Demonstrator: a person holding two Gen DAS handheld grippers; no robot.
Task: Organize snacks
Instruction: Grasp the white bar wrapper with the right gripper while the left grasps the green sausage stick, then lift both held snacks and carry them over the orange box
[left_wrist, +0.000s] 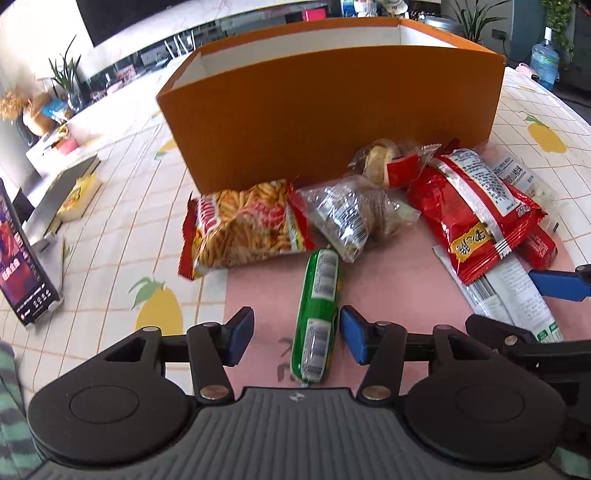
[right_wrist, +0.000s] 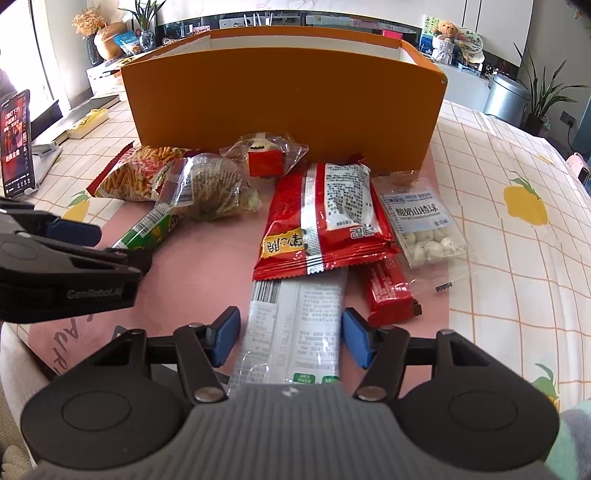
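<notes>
All snacks (right_wrist: 325, 221) still lie before the box (right_wrist: 284, 107); both hand-held grippers, left (left_wrist: 297, 338) and right (right_wrist: 291, 338), spread, straddling packets.

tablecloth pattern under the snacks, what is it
The tablecloth is cream with an orange-lined grid and yellow lemons; clearest in the right wrist view.

Snack packets (right_wrist: 321, 218) — eight; orange box (right_wrist: 284, 107) — one; phone (right_wrist: 16, 144) — one
</notes>
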